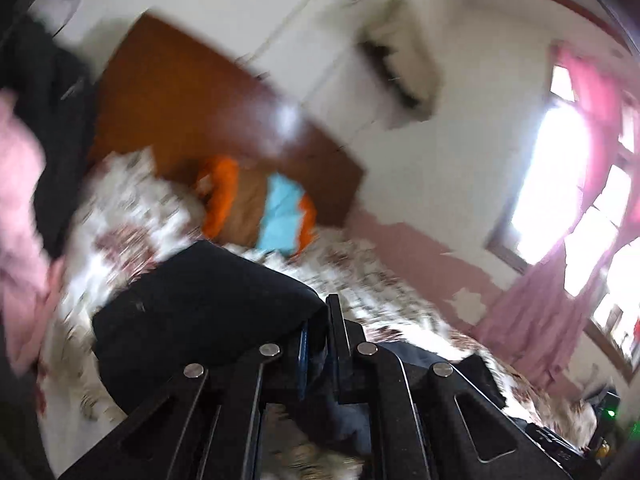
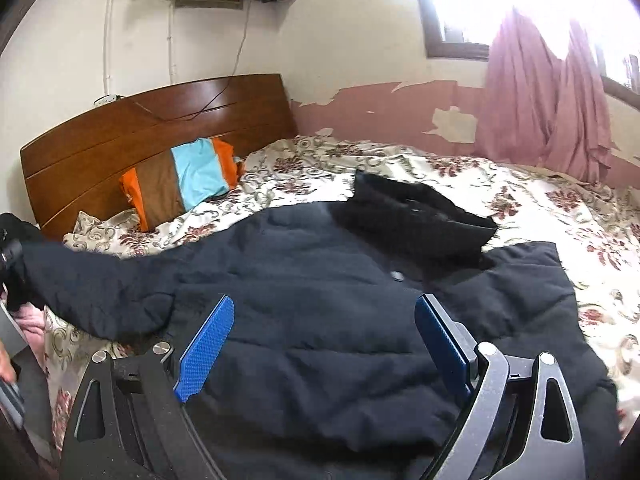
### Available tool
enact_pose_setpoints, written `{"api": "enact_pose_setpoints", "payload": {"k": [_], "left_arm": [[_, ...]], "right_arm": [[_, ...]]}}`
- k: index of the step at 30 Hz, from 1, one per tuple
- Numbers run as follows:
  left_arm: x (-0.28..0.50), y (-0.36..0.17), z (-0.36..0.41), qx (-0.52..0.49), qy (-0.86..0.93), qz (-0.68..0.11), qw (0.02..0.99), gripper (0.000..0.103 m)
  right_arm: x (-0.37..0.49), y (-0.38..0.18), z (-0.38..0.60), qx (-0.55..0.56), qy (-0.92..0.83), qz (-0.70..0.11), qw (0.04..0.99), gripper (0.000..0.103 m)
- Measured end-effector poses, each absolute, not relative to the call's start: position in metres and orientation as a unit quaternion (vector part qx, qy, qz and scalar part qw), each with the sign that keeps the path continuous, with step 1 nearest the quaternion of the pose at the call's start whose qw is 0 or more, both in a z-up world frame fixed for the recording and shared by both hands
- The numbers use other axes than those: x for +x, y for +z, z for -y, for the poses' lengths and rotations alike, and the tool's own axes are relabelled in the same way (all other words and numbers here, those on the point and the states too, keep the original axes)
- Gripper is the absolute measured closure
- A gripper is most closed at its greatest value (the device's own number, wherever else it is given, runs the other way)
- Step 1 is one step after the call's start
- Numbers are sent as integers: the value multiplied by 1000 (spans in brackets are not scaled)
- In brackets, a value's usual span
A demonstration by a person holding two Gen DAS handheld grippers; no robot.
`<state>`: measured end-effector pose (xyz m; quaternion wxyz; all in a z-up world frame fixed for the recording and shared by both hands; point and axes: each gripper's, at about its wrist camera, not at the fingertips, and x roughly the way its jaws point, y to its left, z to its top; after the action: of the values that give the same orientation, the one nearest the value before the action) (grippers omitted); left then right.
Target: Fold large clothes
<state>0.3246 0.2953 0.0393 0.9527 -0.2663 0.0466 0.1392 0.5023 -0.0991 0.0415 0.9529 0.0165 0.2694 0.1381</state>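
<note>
On the floral-sheeted bed point(image 2: 400, 168), the left claw point(image 1: 318, 324) is clenched on a sleeve of the dark navy padded jacket point(image 2: 300, 280), while the right claw point(image 2: 324, 320) hangs released above it.

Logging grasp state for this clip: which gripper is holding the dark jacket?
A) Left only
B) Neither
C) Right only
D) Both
A: the left gripper is closed on the jacket sleeve, while the right gripper hovers over the jacket with its blue fingers spread wide.
</note>
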Motion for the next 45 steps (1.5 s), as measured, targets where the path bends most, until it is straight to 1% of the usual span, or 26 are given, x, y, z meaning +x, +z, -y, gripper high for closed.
{"api": "enact_pose_setpoints", "payload": {"k": [4, 6, 9, 13, 18, 23, 26, 29, 31, 34, 37, 40, 41, 42, 43, 44, 45], "left_arm": [[335, 69, -252, -225, 55, -27, 972, 95], [343, 78, -226, -204, 2, -35, 978, 95], [361, 84, -172, -137, -68, -68, 986, 95], [380, 71, -115, -100, -130, -107, 981, 95], [410, 34, -55, -46, -197, -194, 960, 95], [424, -5, -29, -31, -243, -259, 934, 95], [429, -22, -22, -30, -285, -286, 914, 95], [437, -34, -16, -34, -304, -310, 900, 95], [437, -35, -18, -36, -303, -315, 899, 95], [437, -36, -20, -48, -312, -327, 891, 94], [441, -39, -16, -54, -321, -335, 884, 90], [435, -38, -14, -34, -331, -329, 884, 77], [433, -36, -12, -27, -330, -325, 886, 66], [427, -32, -10, -16, -328, -312, 892, 47], [423, -28, -10, -11, -328, -300, 895, 35], [414, -21, -11, -5, -333, -272, 903, 17], [407, -15, -12, -4, -337, -249, 908, 15]], "right_arm": [[501, 32, 139, 32, 120, -283, 951, 14], [501, 25, 158, 46, 113, -295, 948, 14], [503, 16, 190, 76, 108, -313, 941, 14], [501, 5, 220, 104, 100, -322, 936, 14], [500, -7, 255, 143, 94, -331, 928, 14], [502, -29, 277, 221, 106, -348, 905, 14], [503, -43, 284, 290, 146, -364, 873, 14], [507, -51, 280, 326, 188, -375, 847, 14], [508, -58, 273, 332, 198, -397, 832, 14], [507, -67, 260, 301, 192, -433, 828, 14], [505, -72, 248, 270, 191, -457, 825, 14], [505, -74, 243, 258, 179, -463, 829, 14], [506, -73, 241, 257, 175, -465, 829, 14], [508, -74, 240, 255, 172, -470, 828, 14], [512, -76, 237, 251, 168, -474, 827, 14], [514, -77, 235, 249, 162, -478, 827, 14], [515, -77, 233, 244, 156, -479, 829, 14]]}}
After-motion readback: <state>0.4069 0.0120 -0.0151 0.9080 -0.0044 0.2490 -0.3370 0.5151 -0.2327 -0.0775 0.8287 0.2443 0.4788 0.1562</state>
